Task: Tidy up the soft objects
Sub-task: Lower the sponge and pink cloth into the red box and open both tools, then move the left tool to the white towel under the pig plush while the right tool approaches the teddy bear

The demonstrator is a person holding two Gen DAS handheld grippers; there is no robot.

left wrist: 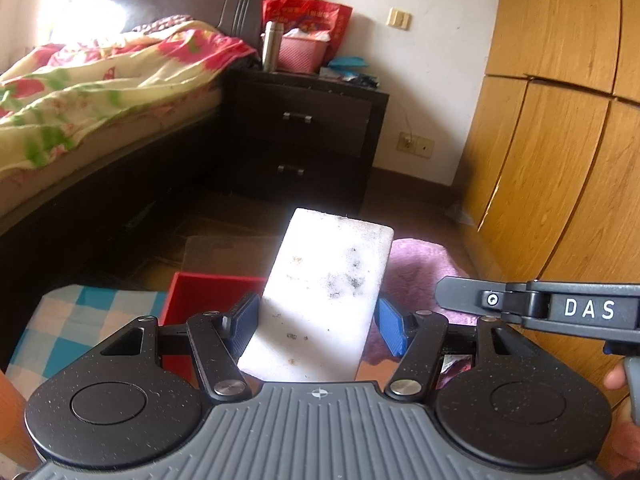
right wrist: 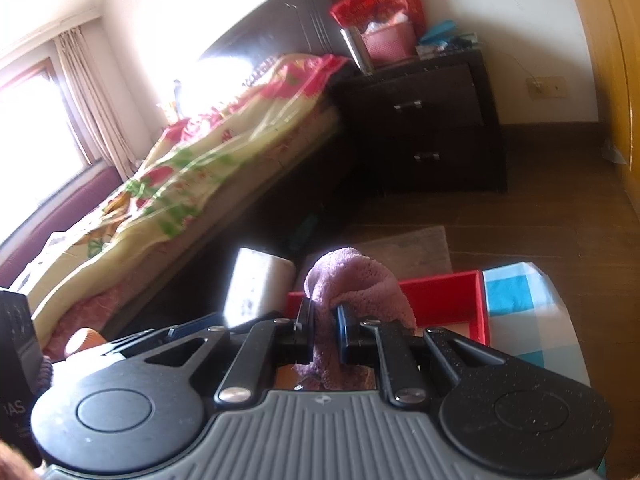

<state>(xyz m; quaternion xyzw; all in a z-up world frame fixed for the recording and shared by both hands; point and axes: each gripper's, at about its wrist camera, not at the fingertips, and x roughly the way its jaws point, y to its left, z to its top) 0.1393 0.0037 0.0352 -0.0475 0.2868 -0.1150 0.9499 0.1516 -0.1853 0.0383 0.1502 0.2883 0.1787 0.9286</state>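
**Both grippers loaded above the red box**

The left gripper (left wrist: pixel 318 322) holds a white sponge block (left wrist: pixel 326 292) between its blue pads (left wrist: pixel 245 326). The left pad presses on the block; on the right side I cannot tell if the pad touches it. The right gripper (right wrist: pixel 323 322) is closed tightly on a purple towel (right wrist: pixel 356 288), which bunches up above the fingers and hangs down below them.

The landmark is the red box (left wrist: pixel 208 300), open at the top, standing on a blue-and-white checked cloth (left wrist: pixel 72 320). In the left wrist view the sponge is lifted in front of the box, over its right part. In the right wrist view the towel is above the near left corner of the box (right wrist: pixel 444 300). The right gripper (left wrist: pixel 560 306) is just beside the left one.

The step in hand seems to be the carrying of both soft things to the box. I think the next move is to lower each thing inside the red walls and then release it. The two tools are close together, so one should probably go first.
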